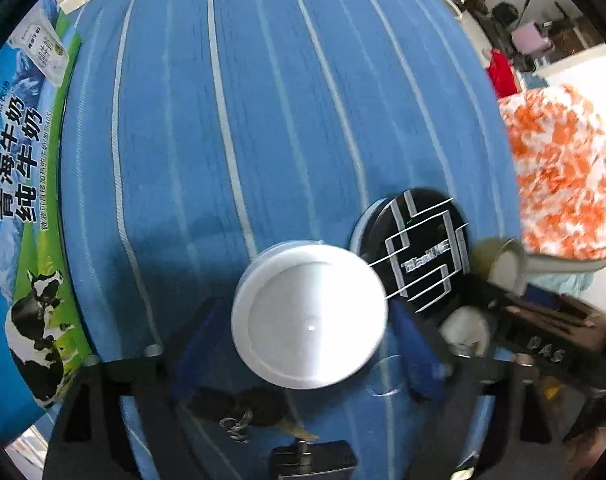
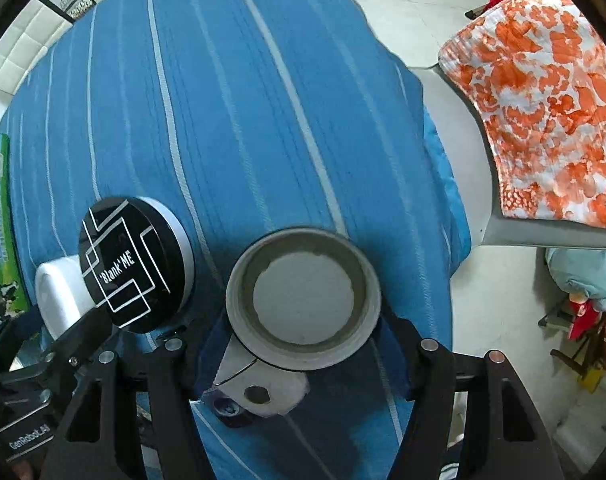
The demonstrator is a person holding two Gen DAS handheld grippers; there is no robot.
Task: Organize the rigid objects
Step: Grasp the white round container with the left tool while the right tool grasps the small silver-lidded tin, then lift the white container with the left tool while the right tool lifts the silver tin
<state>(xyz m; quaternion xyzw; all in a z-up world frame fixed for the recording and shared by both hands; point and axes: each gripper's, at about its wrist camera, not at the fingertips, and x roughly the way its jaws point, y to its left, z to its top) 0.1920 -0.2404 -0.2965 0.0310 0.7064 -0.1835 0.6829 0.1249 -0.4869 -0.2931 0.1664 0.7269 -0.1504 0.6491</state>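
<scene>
My left gripper is shut on a white round jar, held above the blue striped bedspread; the jar also shows in the right wrist view. My right gripper is shut on a round grey-rimmed container with a pale inside, seen end-on; it also shows in the left wrist view. A black round compact marked "Blank ME" with white lines stands on edge on the bedspread between the two grippers; it also shows in the left wrist view.
A milk carton box with cows lies along the bed's left edge. An orange-and-white floral cloth covers furniture to the right of the bed. A small dark item and white paper lie under my right gripper. White floor lies beyond the bed's right edge.
</scene>
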